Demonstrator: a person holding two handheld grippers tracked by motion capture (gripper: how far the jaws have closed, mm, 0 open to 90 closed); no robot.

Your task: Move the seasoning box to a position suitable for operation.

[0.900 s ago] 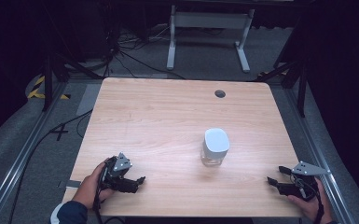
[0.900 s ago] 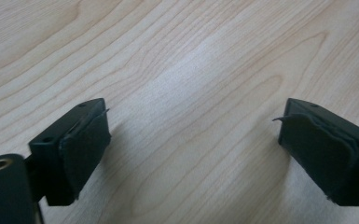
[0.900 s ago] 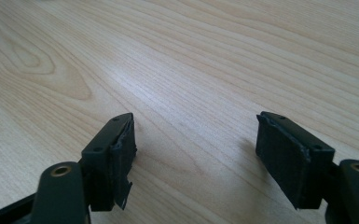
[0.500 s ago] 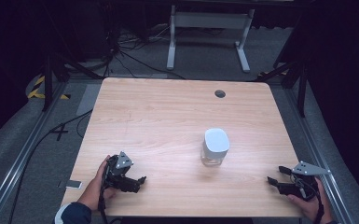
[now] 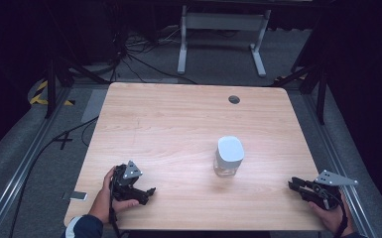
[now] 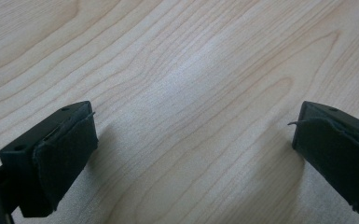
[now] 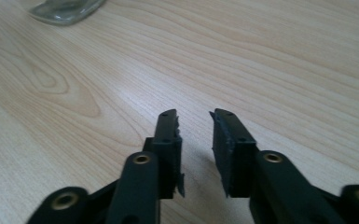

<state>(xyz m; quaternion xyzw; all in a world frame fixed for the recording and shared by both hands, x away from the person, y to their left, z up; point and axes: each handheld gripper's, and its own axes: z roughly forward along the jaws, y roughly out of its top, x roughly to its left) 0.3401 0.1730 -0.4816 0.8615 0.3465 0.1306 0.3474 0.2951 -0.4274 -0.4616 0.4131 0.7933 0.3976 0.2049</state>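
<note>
Left tongs (image 5: pixel 148 191) have edged inward, spread wide, empty; right tongs (image 5: pixel 294 184) sit narrowly parted, empty. Jar (image 5: pixel 228 156) stands between them, ahead. Best approach: level, squarely around its glass body.

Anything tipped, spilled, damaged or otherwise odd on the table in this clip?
Nothing stands out. The clear jar with a white lid stands upright on the wooden table, with no spill around it. The left gripper and right gripper rest near the front edge, both empty. The pads on the left gripper's fingers look slightly frayed.
</note>
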